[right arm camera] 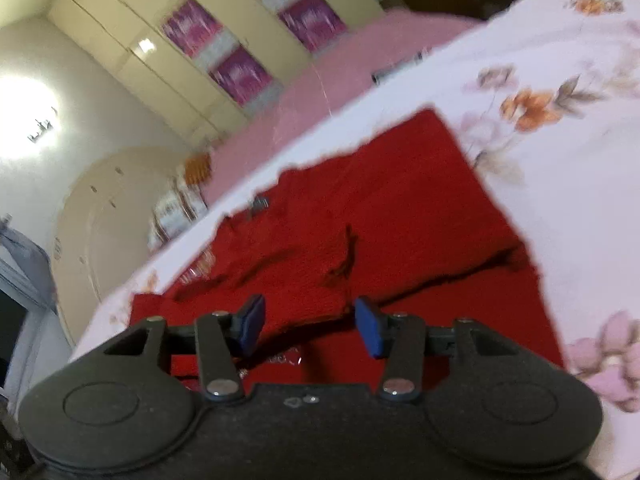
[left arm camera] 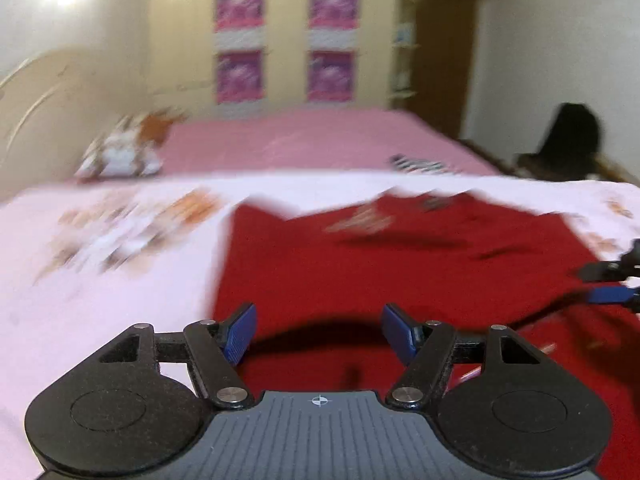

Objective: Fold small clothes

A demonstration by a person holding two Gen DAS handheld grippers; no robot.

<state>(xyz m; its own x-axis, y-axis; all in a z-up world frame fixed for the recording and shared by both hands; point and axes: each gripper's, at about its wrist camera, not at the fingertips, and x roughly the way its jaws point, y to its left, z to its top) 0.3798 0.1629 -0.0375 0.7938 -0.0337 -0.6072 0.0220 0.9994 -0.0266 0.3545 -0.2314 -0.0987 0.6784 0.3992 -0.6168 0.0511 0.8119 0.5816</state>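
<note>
Lying spread on the flowered bedsheet (right arm camera: 560,160), the red garment (left arm camera: 400,272); hovering above it, left gripper (left arm camera: 318,330) and right gripper (right arm camera: 310,326), fingers parted, gripping nothing.

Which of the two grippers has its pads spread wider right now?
The left gripper. Its blue pads stand well apart over the red garment with nothing between them; the right gripper is open too, but its gap is clearly narrower.
</note>
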